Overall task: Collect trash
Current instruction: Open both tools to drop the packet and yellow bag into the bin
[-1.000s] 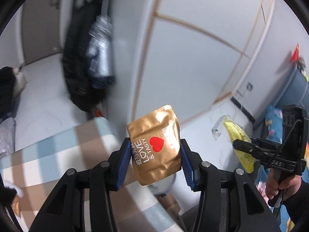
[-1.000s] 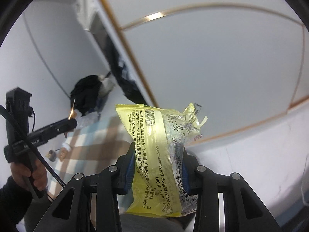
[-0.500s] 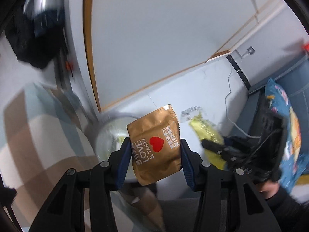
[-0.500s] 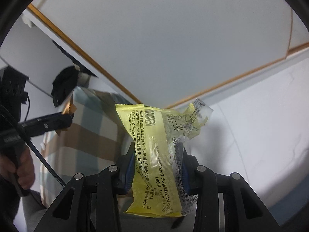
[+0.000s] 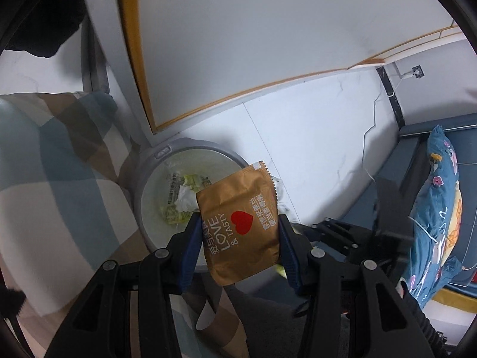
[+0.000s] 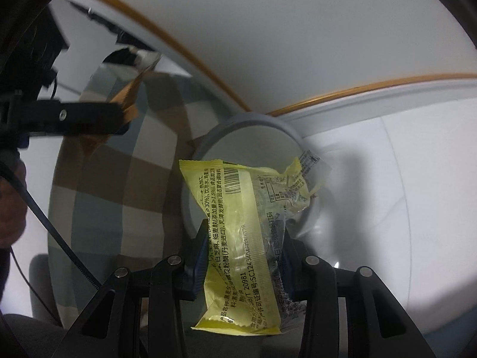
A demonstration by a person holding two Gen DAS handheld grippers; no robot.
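White tiled floor, pale wall panel with an orange-brown trim strip; a checked brown, white and blue-grey cloth [image 5: 59, 179] covers the surface at the left of both views. A grey round trash bin [image 5: 190, 149] stands on the floor against the cloth's edge, lined white, with yellow-green wrappers and a crumpled white tissue [image 5: 186, 198] already inside.

Left gripper [image 5: 238, 232]: blue-padded fingers closed partway, pinching the gold wrapper [image 5: 238, 223] by its two side edges. Wrapper is a flat, slightly creased foil sachet, red heart and white "LOVE & TASTY" print, serrated top seam. Long axis runs roughly up and away from the fingers, tilted a little right; serrated end farthest out. It hangs in front of the bin's near rim.

Right gripper [image 6: 243, 256]: fingers likewise closed on the yellow wrapper [image 6: 241, 238], clamped about mid-length. Wrapper is translucent yellow film, crumpled, with barcode and black Chinese text; torn clear end flares toward the upper right. Long axis near vertical in the view, lower end below the fingers. It sits over the bin's opening.

In the right view the left gripper appears at the left edge over the cloth.
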